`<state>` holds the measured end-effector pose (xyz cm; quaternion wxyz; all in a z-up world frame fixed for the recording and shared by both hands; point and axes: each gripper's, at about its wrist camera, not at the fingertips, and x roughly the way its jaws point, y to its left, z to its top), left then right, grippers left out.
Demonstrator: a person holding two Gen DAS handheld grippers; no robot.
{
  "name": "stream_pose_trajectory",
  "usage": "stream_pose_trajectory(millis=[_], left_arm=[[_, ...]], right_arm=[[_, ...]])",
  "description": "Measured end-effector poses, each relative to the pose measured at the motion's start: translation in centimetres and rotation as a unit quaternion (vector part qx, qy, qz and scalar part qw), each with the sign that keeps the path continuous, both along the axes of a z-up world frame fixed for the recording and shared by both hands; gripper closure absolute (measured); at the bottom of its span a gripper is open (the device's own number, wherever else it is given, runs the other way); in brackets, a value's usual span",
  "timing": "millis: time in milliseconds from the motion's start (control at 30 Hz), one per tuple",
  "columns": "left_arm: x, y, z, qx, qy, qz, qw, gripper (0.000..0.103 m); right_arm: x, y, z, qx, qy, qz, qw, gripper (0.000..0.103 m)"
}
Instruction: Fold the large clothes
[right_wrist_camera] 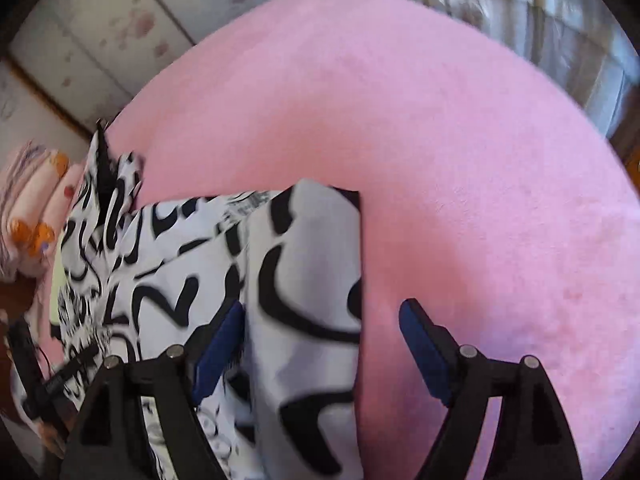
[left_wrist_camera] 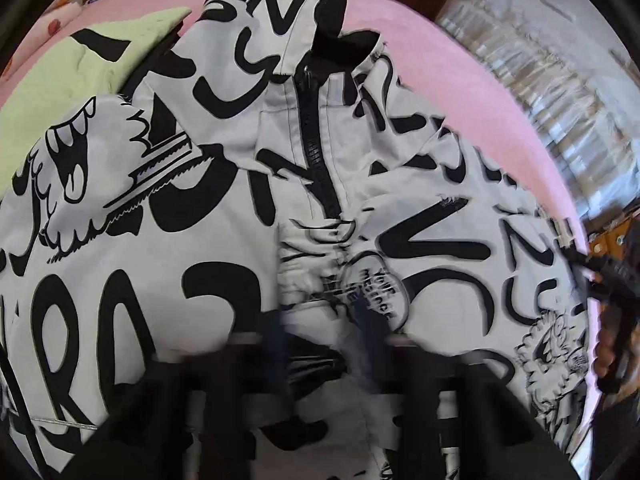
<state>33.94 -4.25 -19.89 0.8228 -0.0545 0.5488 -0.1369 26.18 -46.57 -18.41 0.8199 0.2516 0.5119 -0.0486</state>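
Note:
A large white jacket with black graffiti print (left_wrist_camera: 224, 184) lies on the pink bed cover (left_wrist_camera: 448, 92), its black zip (left_wrist_camera: 316, 148) running up the middle. My left gripper (left_wrist_camera: 324, 344) is low over the jacket's bunched middle; motion blur hides whether its jaws are open or shut. In the right wrist view the jacket's folded sleeve (right_wrist_camera: 308, 280) lies between the open fingers of my right gripper (right_wrist_camera: 324, 344). The left blue pad (right_wrist_camera: 220, 344) rests against the cloth, the right pad (right_wrist_camera: 424, 344) is over the pink cover (right_wrist_camera: 440, 140). The right gripper also shows in the left wrist view (left_wrist_camera: 612, 280).
A pale green cloth (left_wrist_camera: 80, 76) lies under the jacket at the far left. Patterned pillows (right_wrist_camera: 32, 216) sit at the bed's left end. A panelled wall (right_wrist_camera: 100, 32) and curtains (right_wrist_camera: 540, 12) stand beyond the bed. The left gripper's handle (right_wrist_camera: 44, 376) shows at left.

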Motion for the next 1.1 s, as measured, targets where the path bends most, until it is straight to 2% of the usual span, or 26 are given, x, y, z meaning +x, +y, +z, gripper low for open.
stream_pose_trajectory(millis=[133,233,367,400,433,500,533,567,633,667,733,767,800,867,933,1000,1100], left_arm=[[-0.7,0.6,0.7,0.0,-0.027,0.01,0.9996,0.091],[-1.8,1.8,1.6,0.001,-0.051,0.024,0.9984,0.094],[-2.2,1.7,1.0,0.029,-0.059,0.017,0.9977,0.093],[-2.4,1.8,1.0,0.031,-0.059,0.018,0.9976,0.093],[-2.3,1.8,1.0,0.029,-0.059,0.021,0.9976,0.093],[-2.2,1.7,1.2,0.023,-0.066,0.027,0.9972,0.093],[-2.2,1.6,1.6,0.021,-0.078,0.029,0.9963,0.094],[-2.2,1.4,1.7,0.028,-0.088,0.028,0.9954,0.094],[-1.9,0.8,0.8,0.05,-0.077,0.02,0.9956,0.093],[-1.8,0.6,0.1,0.061,-0.068,0.015,0.9957,0.091],[-1.9,0.4,0.0,0.075,-0.061,0.011,0.9953,0.087],[-1.9,0.4,0.3,0.08,-0.055,0.011,0.9952,0.081],[-1.9,0.4,0.5,0.085,-0.05,0.014,0.995,0.076],[-2.4,0.7,1.6,0.103,-0.046,0.025,0.9933,0.058],[-3.3,0.7,2.8,0.122,-0.067,0.036,0.9897,0.046],[-4.3,0.3,4.0,0.128,-0.086,0.035,0.9875,0.04],[-5.8,-1.6,4.9,0.09,-0.085,0.013,0.9923,0.038]], right_arm=[[1.0,-1.0,-1.2,0.053,-0.007,-0.005,0.999,0.02],[1.2,-1.0,-1.1,0.068,-0.014,0.008,0.998,0.02],[1.3,-0.8,-1.1,0.062,-0.019,0.027,0.998,0.023],[1.4,-0.6,-1.1,0.054,-0.018,0.035,0.998,0.028],[1.5,-0.1,-1.1,0.043,-0.017,0.044,0.998,0.051],[2.1,1.2,-1.0,0.022,-0.01,0.075,0.997,0.086],[2.1,1.8,-0.6,-0.007,-0.007,0.081,0.997,0.093],[2.1,2.3,0.1,-0.04,-0.014,0.087,0.995,0.094],[1.8,2.6,0.7,-0.1,-0.025,0.079,0.991,0.099],[2.0,2.5,0.0,-0.12,-0.01,0.071,0.99,0.099],[2.2,2.2,-1.1,-0.123,0.012,0.069,0.99,0.098],[2.2,2.3,-0.9,-0.134,0.015,0.066,0.989,0.097],[2.1,2.5,-0.4,-0.143,0.019,0.061,0.988,0.09],[1.6,3.3,0.9,-0.179,0.024,0.049,0.982,0.082],[0.4,5.0,2.8,-0.217,0.001,0.055,0.975,0.075],[-1.2,7.2,4.4,-0.232,-0.023,0.07,0.97,0.071],[-3.0,11.4,5.5,-0.191,-0.049,0.11,0.974,0.07]])
